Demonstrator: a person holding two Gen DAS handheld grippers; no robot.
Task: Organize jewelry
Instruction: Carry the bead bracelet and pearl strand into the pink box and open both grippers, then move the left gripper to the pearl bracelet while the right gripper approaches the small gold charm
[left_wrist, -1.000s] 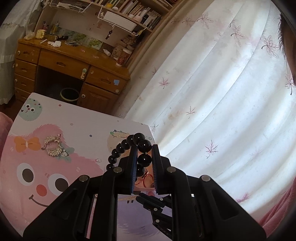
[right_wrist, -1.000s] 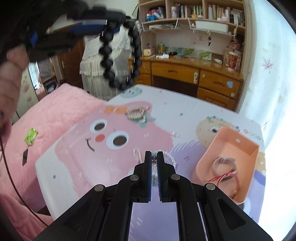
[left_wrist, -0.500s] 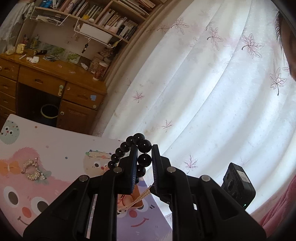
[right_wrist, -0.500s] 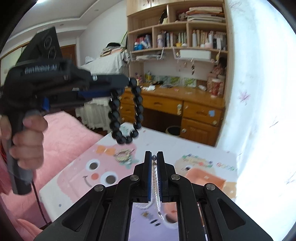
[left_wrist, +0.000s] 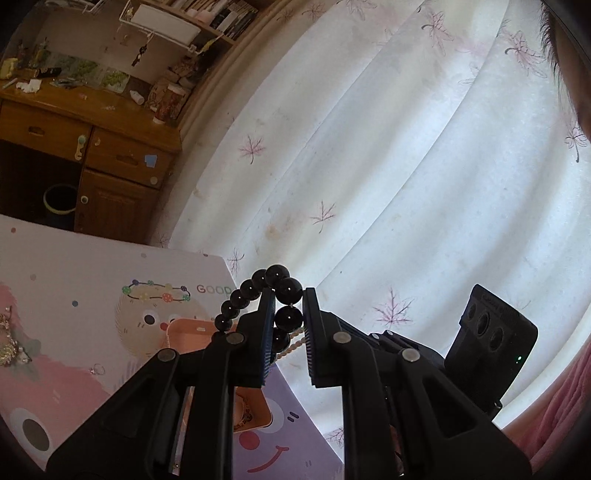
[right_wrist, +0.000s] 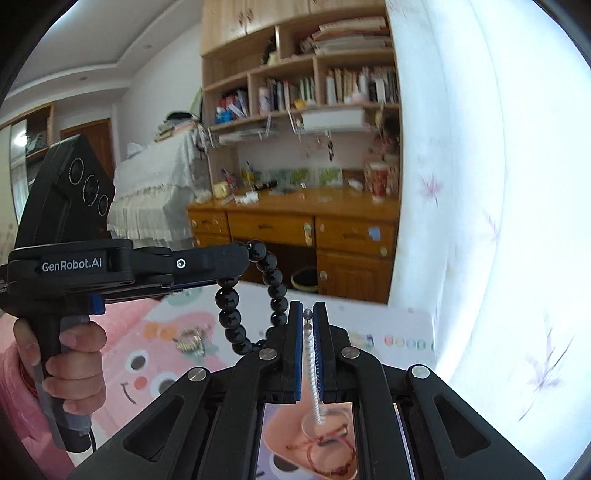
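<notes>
My left gripper (left_wrist: 289, 318) is shut on a black bead bracelet (left_wrist: 255, 291) and holds it high above the table; it also shows in the right wrist view (right_wrist: 236, 275) with the bracelet (right_wrist: 231, 317) hanging in a loop. My right gripper (right_wrist: 307, 314) is shut on a pearl strand (right_wrist: 313, 373) that hangs straight down into a pink tray (right_wrist: 280, 432). The tray (left_wrist: 184, 332) lies on the cartoon-print table (left_wrist: 74, 266) below both grippers. A red cord bracelet (right_wrist: 325, 443) lies in the tray. A sparkly brooch (right_wrist: 190, 341) lies on the table to the left.
A small ring (left_wrist: 98, 369) lies on the table left of the tray. A white leaf-print curtain (left_wrist: 406, 166) hangs close behind the table. A wooden desk (right_wrist: 295, 225) with shelves stands beyond, with a bin (left_wrist: 59, 201) under it. A pink bed (right_wrist: 122, 325) is at left.
Both grippers have risen and come together over the tray. My right gripper has lifted the pearl strand off the table. The black bracelet stays gripped in my left.
</notes>
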